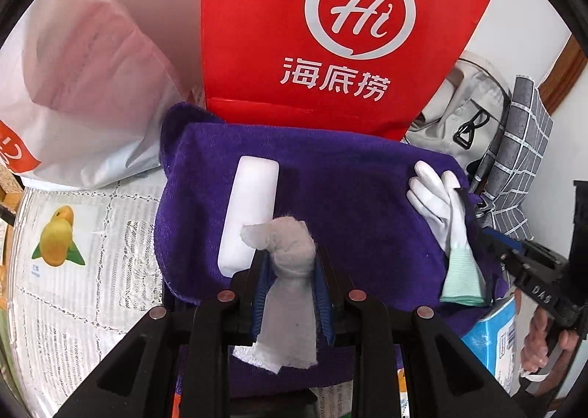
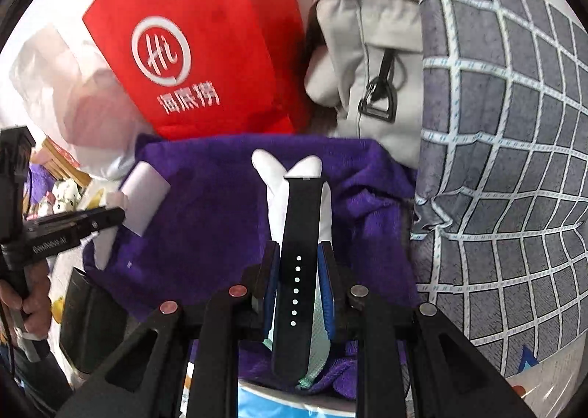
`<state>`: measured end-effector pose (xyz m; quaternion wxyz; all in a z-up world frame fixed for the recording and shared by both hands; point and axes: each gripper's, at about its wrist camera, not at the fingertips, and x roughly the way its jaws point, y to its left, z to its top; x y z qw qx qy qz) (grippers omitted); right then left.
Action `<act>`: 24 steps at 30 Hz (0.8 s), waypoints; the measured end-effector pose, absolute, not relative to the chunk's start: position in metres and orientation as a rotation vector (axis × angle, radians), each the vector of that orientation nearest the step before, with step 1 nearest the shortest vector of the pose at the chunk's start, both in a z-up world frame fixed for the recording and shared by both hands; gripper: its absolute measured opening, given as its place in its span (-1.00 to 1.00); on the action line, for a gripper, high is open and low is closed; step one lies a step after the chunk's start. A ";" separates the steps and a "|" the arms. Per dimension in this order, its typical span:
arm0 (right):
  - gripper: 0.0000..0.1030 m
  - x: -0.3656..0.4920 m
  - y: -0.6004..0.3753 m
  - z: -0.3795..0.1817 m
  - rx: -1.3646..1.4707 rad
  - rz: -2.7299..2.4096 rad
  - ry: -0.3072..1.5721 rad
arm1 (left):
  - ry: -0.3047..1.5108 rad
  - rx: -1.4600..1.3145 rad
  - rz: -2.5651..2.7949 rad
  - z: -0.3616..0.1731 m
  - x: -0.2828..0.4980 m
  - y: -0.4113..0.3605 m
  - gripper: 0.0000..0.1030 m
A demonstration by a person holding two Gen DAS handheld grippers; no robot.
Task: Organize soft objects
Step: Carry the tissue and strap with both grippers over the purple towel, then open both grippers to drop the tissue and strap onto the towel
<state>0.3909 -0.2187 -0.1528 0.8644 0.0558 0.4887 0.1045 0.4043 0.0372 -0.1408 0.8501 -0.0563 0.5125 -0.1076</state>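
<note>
A purple towel (image 1: 341, 182) lies spread in front of a red bag. My left gripper (image 1: 292, 261) is shut on a grey-white crumpled cloth (image 1: 290, 271) and holds it just above the towel's near edge. A white foam block (image 1: 250, 212) lies on the towel to its left; it also shows in the right wrist view (image 2: 145, 193). My right gripper (image 2: 299, 256) is shut on a black watch strap (image 2: 296, 271), with a white glove with a mint cuff (image 2: 272, 175) pressed behind it, over the towel (image 2: 205, 204). The glove shows at the towel's right in the left wrist view (image 1: 437, 201).
A red paper bag (image 1: 330, 32) stands behind the towel. A white plastic bag (image 1: 73, 87) lies to the left, a grey backpack (image 2: 371, 61) and a grey checked pillow (image 2: 499, 146) to the right. A lace tablecloth (image 1: 84, 271) with a fruit print covers the table.
</note>
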 end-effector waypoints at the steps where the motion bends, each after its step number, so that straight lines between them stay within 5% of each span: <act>1: -0.59 0.391 -0.218 -0.154 0.116 0.220 1.029 | 1.077 -0.116 -0.226 -0.140 0.404 0.037 -0.54; 7: -0.58 0.392 -0.214 -0.156 0.101 0.216 1.029 | 1.078 -0.131 -0.240 -0.143 0.406 0.036 -0.51; 10: -0.54 0.390 -0.212 -0.153 0.097 0.220 1.021 | 1.078 -0.130 -0.251 -0.141 0.406 0.034 -0.19; 12: -0.19 0.388 -0.212 -0.149 0.097 0.216 1.006 | 1.063 -0.118 -0.251 -0.138 0.404 0.031 0.07; 15: 0.23 0.382 -0.213 -0.140 0.103 0.190 0.974 | 1.051 -0.100 -0.236 -0.134 0.402 0.029 0.11; 24: 0.23 0.344 -0.204 -0.111 0.092 0.189 0.922 | 1.033 -0.105 -0.216 -0.112 0.378 0.032 0.11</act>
